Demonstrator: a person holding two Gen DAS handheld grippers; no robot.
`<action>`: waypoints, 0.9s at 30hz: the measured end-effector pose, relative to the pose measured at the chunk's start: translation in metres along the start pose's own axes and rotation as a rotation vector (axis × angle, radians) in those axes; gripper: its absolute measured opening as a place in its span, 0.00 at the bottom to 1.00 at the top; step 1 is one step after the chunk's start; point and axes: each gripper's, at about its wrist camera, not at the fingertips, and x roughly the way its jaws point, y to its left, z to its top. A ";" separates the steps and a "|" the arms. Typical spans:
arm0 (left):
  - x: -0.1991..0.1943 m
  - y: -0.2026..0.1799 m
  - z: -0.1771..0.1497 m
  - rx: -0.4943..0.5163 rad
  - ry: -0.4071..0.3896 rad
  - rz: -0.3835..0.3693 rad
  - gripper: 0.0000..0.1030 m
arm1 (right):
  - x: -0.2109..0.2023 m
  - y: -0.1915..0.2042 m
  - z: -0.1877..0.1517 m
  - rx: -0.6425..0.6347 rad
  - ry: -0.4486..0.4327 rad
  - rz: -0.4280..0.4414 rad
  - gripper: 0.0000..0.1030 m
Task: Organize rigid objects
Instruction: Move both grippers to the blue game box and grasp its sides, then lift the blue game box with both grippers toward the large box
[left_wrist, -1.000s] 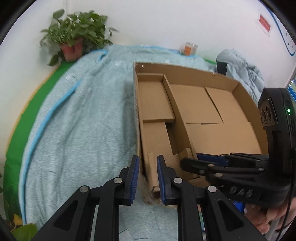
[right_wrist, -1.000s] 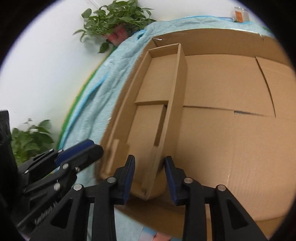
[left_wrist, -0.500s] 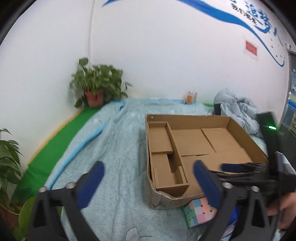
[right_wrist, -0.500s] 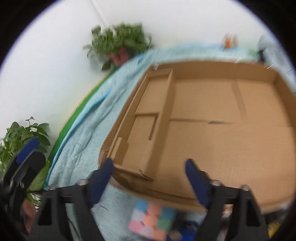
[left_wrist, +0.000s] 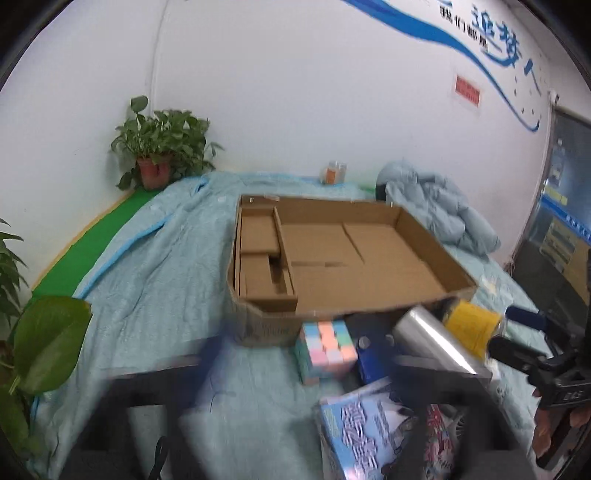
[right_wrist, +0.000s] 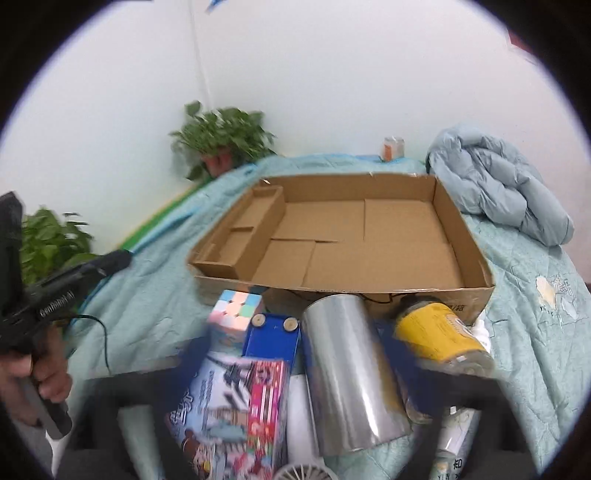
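Cardboard box (right_wrist: 354, 236) sat flat on the bed (right_wrist: 528, 332), its long sides running across the bed, nothing yet in the wide bay. A narrow divided strip ran along its left wall, likely meant for small items.

The things to be sorted lay bunched on the quilt against the box's near wall: a pastel puzzle cube (right_wrist: 236, 310) at the left, a blue case (right_wrist: 271, 338) just beside it, a silver cylinder (right_wrist: 351, 376) lying on its side in the middle, a yellow-labelled jar (right_wrist: 439, 339) tipped over at the right. A printed toy box (right_wrist: 236, 417) lay nearer still, and a small white fan showed at the bottom edge. Piled close to the box, probably so each lift would be short.

Left claw (left_wrist: 295, 376) was released, jaws spread wide, badly blurred, nothing between them; it had just been opening. Right claw (right_wrist: 306, 354) likewise released, jaws having just opened, straddling the pile but not pressing on anything that could be made out.

Judged: sorting not begun; both claws readied for a first pick.
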 end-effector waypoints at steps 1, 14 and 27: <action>-0.001 -0.002 -0.003 -0.005 -0.011 -0.005 0.98 | -0.006 0.000 -0.005 -0.016 -0.009 0.023 0.99; 0.040 -0.023 -0.111 -0.151 0.353 -0.312 0.99 | 0.021 0.049 -0.075 -0.155 0.238 0.300 0.99; 0.101 -0.036 -0.141 -0.178 0.534 -0.366 0.88 | 0.065 0.050 -0.085 -0.211 0.350 0.216 1.00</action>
